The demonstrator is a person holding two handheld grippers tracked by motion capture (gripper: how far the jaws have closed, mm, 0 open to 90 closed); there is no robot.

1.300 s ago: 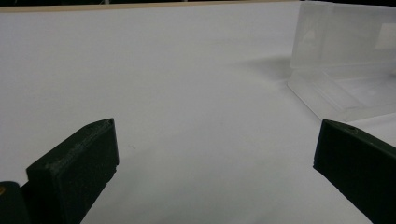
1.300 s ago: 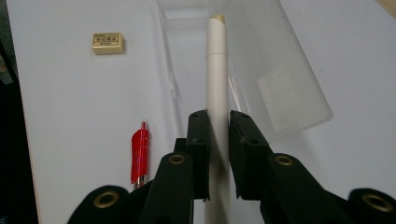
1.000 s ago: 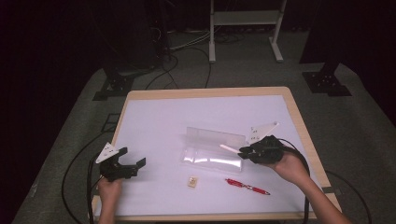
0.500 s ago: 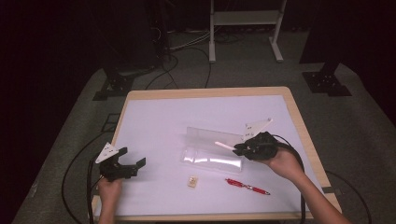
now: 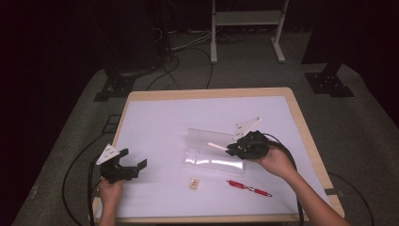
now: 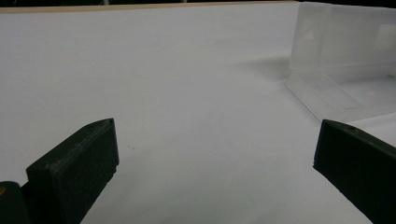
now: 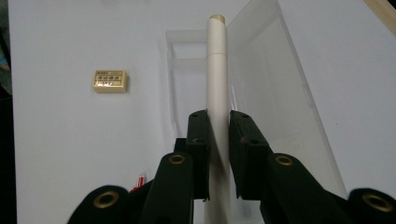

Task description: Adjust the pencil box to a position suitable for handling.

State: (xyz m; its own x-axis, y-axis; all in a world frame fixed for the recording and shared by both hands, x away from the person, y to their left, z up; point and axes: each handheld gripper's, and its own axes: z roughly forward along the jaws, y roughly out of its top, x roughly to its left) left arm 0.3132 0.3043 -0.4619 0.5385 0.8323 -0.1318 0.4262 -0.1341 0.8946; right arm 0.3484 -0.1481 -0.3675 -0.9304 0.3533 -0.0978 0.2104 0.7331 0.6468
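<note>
Left gripper [image 5: 126, 165]: positioned at the near left of the table [image 5: 155, 117], low over the white surface. In the left gripper view its jaws stand wide apart with nothing between them; they grasp nothing. It is well apart from the other items.

Eraser [image 5: 193, 183]: a small cream block lying near the front edge, just left of centre, untouched.

Clear case [image 5: 214, 155]: a transparent plastic box lying open at the table's centre, lid raised on the far side, tray toward the near side. The tray looks empty.

White pen [image 7: 217, 65]: clamped between the jaws of the right gripper [image 5: 234, 149]. In the right gripper view the jaws are closed firmly on the barrel, and the pen points away from the gripper over the open tray. Whether its tip touches the plastic cannot be determined.

Red pen [image 5: 248, 188]: lying on the table near the front edge, right of the eraser, just beside the person's right forearm.

Step in hand, as judged: placing the white pen into the clear case. The next move calls for lowering the pen along the tray's length, then releasing it. The red pen and eraser likely follow.
</note>
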